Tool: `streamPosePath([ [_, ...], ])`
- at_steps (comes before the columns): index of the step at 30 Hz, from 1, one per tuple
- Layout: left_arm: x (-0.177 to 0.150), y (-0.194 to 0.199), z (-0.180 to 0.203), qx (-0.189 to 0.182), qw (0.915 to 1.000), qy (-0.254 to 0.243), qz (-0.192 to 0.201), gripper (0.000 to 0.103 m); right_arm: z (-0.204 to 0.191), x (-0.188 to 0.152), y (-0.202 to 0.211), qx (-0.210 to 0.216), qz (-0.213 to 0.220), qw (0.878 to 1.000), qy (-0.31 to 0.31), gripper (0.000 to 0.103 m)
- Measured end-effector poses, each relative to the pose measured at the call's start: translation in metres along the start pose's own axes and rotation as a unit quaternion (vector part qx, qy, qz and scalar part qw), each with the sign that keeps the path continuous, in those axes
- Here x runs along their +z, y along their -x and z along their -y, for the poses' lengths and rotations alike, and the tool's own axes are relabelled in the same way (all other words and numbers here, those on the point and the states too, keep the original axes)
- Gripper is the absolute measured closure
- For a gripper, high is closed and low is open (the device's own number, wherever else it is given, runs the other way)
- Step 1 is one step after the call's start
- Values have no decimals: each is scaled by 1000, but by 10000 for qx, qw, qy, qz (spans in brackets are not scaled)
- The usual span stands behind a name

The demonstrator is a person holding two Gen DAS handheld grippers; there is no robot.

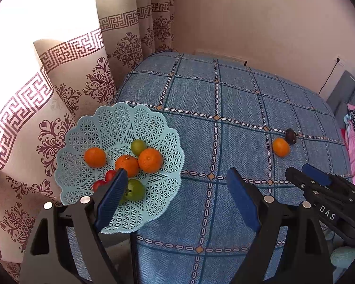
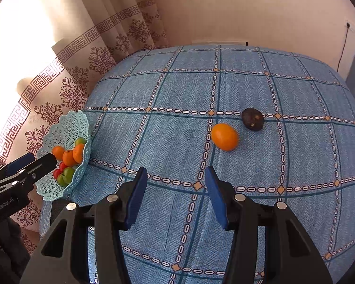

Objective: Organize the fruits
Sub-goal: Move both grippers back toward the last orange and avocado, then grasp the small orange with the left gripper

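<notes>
Blue woven cloth with a chain-line check covers the whole tabletop (image 2: 177, 94), and a cream curtain (image 1: 66, 82) with maroon key-pattern bands hangs along its left side. At that left edge sits the pale turquoise basket (image 1: 111, 127), a scalloped plastic lattice, overhanging the rim a little. The left gripper (image 1: 175, 177) hovers beside it, jaws spread wide and empty, blue ribbed pads facing each other. The right gripper (image 2: 174, 175) hangs over the middle of the cloth, jaws likewise parted with nothing between them. Out on the bare cloth, a smooth oval orange (image 2: 224, 136) lies just beside a dark, matte, wrinkled fruit (image 2: 252, 119). The left wrist view looks down into the basket: three oranges, two green fruits, small red ones. The right wrist view catches that pile only edge-on.
</notes>
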State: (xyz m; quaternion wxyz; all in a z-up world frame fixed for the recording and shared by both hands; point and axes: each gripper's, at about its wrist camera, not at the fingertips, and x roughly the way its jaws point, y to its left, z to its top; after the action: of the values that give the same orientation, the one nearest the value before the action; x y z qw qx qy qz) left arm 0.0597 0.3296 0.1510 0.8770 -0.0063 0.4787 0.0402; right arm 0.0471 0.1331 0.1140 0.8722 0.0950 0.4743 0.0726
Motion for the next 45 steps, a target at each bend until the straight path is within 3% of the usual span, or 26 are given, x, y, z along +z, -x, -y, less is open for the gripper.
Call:
streamPosePath([
  [5,6,-6,25,-147,9998,-133,-14,17,30,-2,6,-216,16,9994,-259,50],
  [8,9,-11,41,-222,9995,-207,-38,17,51,-5,10,-350,55,9983,-454,35],
  [12,12,-20,64,-340,9989,-318,-71,9,74,-8,13,-482,58,9970,-597,35],
  [25,18,-69,140,-589,9947,-737,-407,9,137,-12,12,-696,-49,9929,-960,35],
  [41,25,-141,187,-814,9872,-1120,-792,9,180,-5,-9,-823,-203,9878,-1307,35],
  [45,25,-153,194,-932,9844,-1215,-868,18,182,-2,-17,-831,-237,9874,-1325,35],
])
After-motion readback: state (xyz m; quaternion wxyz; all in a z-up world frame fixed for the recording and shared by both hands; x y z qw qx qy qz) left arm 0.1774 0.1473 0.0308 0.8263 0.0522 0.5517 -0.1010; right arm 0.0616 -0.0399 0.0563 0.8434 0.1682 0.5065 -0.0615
